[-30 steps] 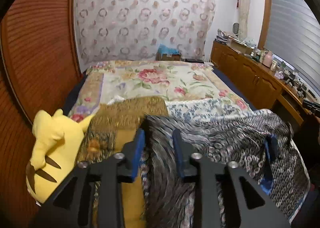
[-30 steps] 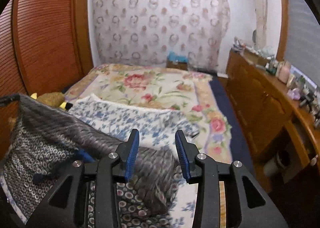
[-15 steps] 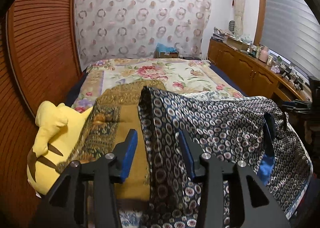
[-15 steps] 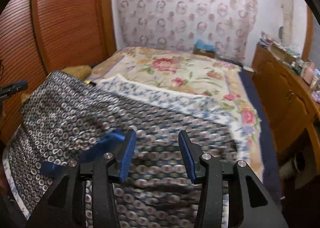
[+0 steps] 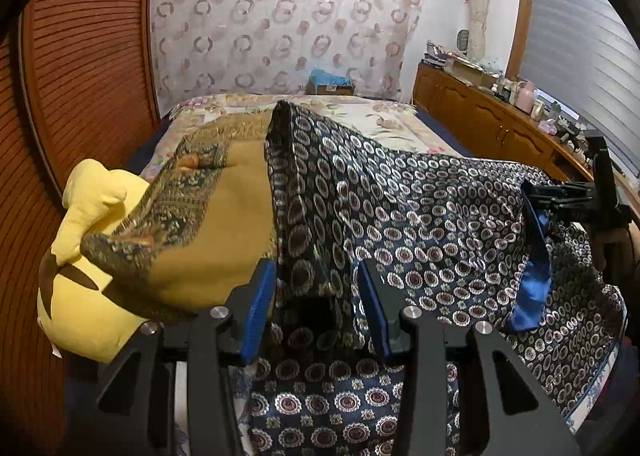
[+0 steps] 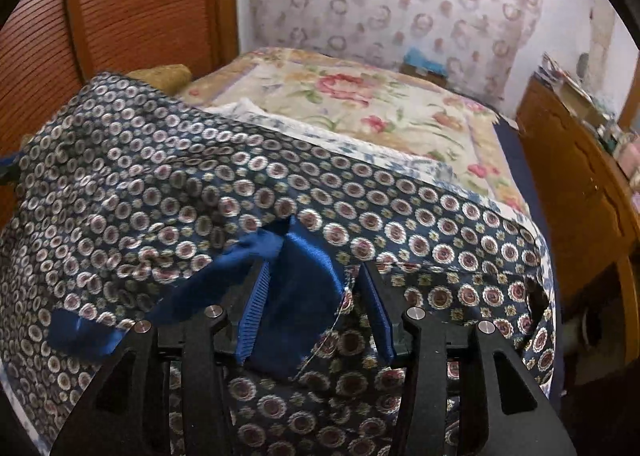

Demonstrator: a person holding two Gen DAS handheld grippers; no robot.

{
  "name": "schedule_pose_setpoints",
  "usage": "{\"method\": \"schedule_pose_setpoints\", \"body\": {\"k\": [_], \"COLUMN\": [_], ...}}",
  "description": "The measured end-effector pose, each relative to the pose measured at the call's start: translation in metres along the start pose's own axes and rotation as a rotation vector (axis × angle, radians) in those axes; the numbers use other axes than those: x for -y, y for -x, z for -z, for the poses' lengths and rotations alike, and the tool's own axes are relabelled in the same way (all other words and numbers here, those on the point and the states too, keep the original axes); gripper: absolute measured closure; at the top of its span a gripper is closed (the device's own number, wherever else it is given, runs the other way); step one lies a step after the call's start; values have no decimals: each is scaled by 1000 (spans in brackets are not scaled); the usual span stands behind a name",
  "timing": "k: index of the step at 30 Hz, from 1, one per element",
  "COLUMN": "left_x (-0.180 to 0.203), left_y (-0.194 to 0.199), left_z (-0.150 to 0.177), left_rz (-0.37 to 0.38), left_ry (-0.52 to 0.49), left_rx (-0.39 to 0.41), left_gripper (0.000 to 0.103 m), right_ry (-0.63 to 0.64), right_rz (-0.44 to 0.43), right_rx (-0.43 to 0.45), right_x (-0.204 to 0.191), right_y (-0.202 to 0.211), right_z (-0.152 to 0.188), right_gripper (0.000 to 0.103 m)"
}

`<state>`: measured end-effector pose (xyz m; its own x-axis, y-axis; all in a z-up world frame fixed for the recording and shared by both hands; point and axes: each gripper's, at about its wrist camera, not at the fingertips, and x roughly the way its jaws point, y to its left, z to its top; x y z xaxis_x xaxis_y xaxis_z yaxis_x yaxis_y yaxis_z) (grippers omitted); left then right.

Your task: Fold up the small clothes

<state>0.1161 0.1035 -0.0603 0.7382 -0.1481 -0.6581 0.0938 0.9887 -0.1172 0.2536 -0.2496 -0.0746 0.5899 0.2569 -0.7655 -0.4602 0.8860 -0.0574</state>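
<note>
Left wrist | patterned garment (image 5: 420,216) — between left claw (image 5: 316,296) jaws, draped loose

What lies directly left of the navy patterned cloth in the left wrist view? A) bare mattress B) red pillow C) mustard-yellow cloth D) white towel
C: the mustard-yellow cloth with a dark paisley border lies against the left edge of the navy patterned cloth, partly covering a yellow plush toy.
</note>
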Motion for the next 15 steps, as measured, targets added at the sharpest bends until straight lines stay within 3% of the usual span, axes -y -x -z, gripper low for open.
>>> {"method": "schedule_pose_setpoints", "body": {"k": [3, 5, 6, 8, 15], "left_x": [2, 3, 3, 2, 2], "left_y": [0, 1, 1, 2, 7], "left_z": [5, 7, 7, 7, 6], "left_rz": [-2, -5, -7, -8, -6], "left_ry": [-3, -8, -8, -9, -6], "left_rx": [2, 5, 6, 9, 27], "left_gripper": [62, 62, 62, 62, 62], "right_ry": [7, 30, 40, 47, -20], "right_rz": [-18, -31, -32, -34, -60], "right_rx": [-7, -12, -6, 40, 167], "right_x": [1, -2, -3, -4, 2], "right_y": [-2, -2, -1, 10, 63], "right_z": [4, 8, 11, 17, 46], "right_gripper": [62, 93, 96, 101, 102]}}
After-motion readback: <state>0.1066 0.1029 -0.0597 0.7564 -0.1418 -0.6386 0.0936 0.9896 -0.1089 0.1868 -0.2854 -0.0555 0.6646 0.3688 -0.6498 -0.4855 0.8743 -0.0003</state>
